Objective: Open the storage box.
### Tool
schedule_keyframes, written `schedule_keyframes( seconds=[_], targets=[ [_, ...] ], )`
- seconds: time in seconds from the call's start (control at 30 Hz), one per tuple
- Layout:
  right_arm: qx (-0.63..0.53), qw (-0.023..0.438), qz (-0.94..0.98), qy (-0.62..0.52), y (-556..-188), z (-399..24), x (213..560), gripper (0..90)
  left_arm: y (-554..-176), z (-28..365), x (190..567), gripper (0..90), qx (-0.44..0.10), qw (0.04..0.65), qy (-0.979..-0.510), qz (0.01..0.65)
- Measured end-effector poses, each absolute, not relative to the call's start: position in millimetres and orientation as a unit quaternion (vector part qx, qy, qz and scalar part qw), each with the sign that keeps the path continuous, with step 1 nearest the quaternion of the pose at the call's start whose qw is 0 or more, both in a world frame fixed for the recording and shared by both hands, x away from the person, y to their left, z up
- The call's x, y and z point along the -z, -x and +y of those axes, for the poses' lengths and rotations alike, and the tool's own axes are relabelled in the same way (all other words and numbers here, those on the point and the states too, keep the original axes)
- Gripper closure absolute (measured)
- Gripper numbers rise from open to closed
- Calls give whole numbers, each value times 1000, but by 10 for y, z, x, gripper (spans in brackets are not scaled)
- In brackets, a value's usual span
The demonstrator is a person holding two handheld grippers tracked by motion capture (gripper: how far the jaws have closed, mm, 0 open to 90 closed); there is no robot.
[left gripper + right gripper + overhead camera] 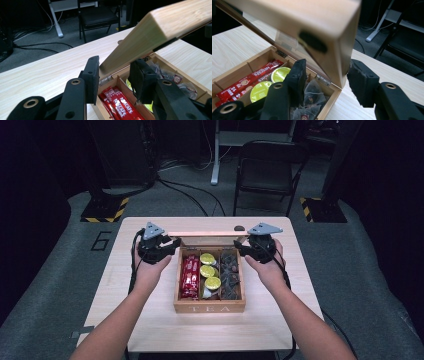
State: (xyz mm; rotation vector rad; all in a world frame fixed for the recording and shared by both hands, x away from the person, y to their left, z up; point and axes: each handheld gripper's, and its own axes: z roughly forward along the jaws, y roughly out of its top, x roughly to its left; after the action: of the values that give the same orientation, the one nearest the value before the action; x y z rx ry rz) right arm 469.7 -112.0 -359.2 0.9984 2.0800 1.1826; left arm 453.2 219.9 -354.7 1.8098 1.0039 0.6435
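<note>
Here, left hand: the left gripper (161,245) is held at the back left corner of the wooden tea box (210,307), with the forearm reaching up from the near edge of the worktop (150,325).
Left gripper grip: its jaws are pinching the left end of the raised lid (160,27), one pad on each side of the wood.
Right hand: the right gripper (250,247) is held at the back right corner of the box, like a mirror of the other hand.
Right gripper grip: its jaws are spread, one on each side of the right end of the lid (317,32), with a gap showing at the outer pad.
Where the box is: in the middle of the worktop, lid tilted up at the back on its hinges.
Room: bare worktop lies on both sides of the box and in front of it; a black chair (267,167) stands on the floor beyond the far edge.
Inside: red sticks (190,277) on the left, round green-yellow pods (209,270) in the middle, dark tea bags (231,275) on the right.
Writing: the front of the box says "TEA"; the red sticks say "NESCAFE".
</note>
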Motion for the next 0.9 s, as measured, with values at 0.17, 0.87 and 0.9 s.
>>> schedule_keyframes(
  seconds=[0.17, 0.87, 0.9],
  targets=[
    [-429, 274, 775, -374, -4744, -1110, 3660, 445, -4566, 2202, 3532, 611, -263, 468, -737, 410],
    [-430, 256, 764, -407, -5040, -1131, 3815, 470, -4791, 2208, 3428, 627, -255, 468, -734, 421],
    [-429, 256, 765, -407, -5054, -1131, 3824, 471, -4801, 2208, 3426, 628, -255, 469, -733, 421]
  ],
)
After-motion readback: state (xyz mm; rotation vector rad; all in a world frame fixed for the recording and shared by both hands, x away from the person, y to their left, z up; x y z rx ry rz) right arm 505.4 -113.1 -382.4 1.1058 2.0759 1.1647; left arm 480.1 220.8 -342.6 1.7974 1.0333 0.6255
